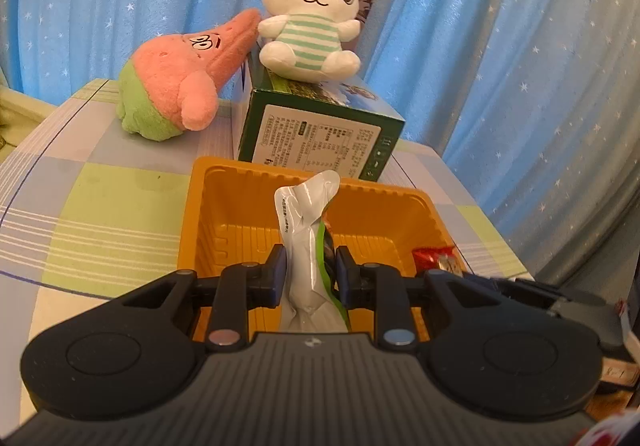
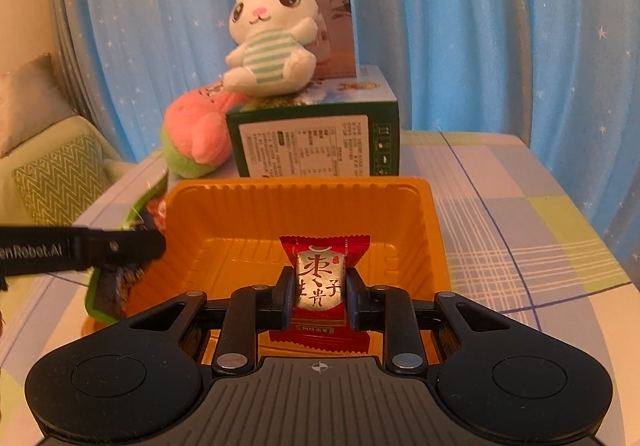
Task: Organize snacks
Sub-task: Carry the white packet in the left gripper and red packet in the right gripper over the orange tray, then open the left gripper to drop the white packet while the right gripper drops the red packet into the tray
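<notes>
Now both over orange tray (image 2: pixel 432 214): left gripper (image 1: pixel 310 272) clamps silver-green packet (image 1: pixel 306 230), right gripper (image 2: pixel 318 292) clamps red candy (image 2: pixel 320 278). Lower inside walls, release apart, avoid overlap.

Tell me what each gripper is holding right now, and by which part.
Left gripper: crumpled silver-and-green snack packet, pinched around its middle. Right gripper: red wrapped candy, clamped by its sides.
</notes>
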Available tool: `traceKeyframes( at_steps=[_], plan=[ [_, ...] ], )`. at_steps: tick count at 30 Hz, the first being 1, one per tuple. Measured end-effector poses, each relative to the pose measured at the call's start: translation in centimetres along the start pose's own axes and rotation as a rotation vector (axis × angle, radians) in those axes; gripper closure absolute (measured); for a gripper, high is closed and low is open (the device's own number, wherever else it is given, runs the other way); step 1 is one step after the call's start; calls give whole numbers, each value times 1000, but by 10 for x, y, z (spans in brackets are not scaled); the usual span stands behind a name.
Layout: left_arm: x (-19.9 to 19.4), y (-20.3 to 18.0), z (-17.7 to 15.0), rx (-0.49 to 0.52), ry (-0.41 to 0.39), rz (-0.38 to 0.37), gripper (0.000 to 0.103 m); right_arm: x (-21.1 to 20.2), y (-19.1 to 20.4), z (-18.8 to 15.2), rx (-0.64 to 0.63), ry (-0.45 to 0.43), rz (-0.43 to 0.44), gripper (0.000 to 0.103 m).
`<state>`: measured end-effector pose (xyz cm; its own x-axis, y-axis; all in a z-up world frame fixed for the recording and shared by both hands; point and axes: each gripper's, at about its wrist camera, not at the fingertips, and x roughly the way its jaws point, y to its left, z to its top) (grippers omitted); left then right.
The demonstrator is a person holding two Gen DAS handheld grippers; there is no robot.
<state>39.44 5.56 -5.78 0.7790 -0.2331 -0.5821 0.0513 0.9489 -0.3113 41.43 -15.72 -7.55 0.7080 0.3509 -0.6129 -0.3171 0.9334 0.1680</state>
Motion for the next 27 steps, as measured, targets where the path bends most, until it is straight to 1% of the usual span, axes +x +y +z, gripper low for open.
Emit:
traceKeyframes(
  at_steps=[3, 6, 10, 15, 18, 20, 21, 22, 23, 24, 25, 27],
  plan=[
    [5, 1, 1, 3, -6, 6, 80, 6, -2, 0, 3, 5, -5, 77],
    [10, 1, -3, 3, 17, 27, 69, 9, -5, -2, 8, 9, -3, 77],
    [11, 4, -6, -4, 29, 32, 69, 10, -9, -3, 28, 17, 0, 77],
    [10, 5, -6, -6, 36, 29, 63, 8, -13, 0, 60, 2, 6, 77],
    [9, 6, -7, -6, 38, 28, 61, 7, -15, 1, 78, -9, 16, 77],
    [9, 6, -8, 2, 39, 32, 57, 5, -15, 1, 81, -25, 20, 77],
    [9, 6, -8, 5, 39, 34, 52, 5, -15, 1, 79, -35, 22, 75],
    [8, 6, -9, 5, 40, 37, 47, 4, -16, 2, 78, -43, 18, 65],
    [8, 7, -9, 4, 41, 41, 45, 3, -17, 2, 81, -50, 13, 57],
    [8, 7, -10, 6, 42, 45, 44, 1, -19, 2, 94, -62, 11, 41],
    [8, 7, -10, 11, 43, 48, 43, -1, -22, 3, 110, -75, 11, 39],
    [8, 6, -11, 22, 44, 57, 41, -4, -25, 4, 121, -86, 4, 39]
  ],
)
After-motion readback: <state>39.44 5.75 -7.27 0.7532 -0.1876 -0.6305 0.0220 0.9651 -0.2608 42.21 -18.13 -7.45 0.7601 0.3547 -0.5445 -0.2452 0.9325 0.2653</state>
